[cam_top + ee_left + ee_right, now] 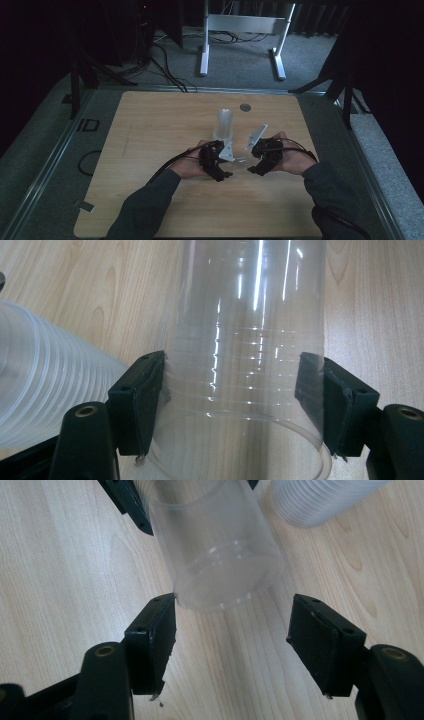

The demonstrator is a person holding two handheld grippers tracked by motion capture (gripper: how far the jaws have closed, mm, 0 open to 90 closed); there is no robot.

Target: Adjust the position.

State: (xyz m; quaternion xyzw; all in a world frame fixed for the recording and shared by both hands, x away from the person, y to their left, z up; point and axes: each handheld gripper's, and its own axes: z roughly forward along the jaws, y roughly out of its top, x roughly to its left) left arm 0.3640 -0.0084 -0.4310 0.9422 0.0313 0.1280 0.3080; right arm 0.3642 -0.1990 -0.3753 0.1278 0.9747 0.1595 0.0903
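Black jaws of the left claw (235,405) pinch a clear plastic cup (245,365) lying on the wooden counter (375,300), just beside a ribbed cup stack (45,395). Facing the cup's closed base, the right claw (232,645) stands spread, its left jaw touching the cup.

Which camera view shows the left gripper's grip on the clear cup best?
The left gripper view: both pads press the clear cup. The right gripper view shows its closed base; the high view shows it faintly.

Clear cup (245,340), black tongs (235,390)
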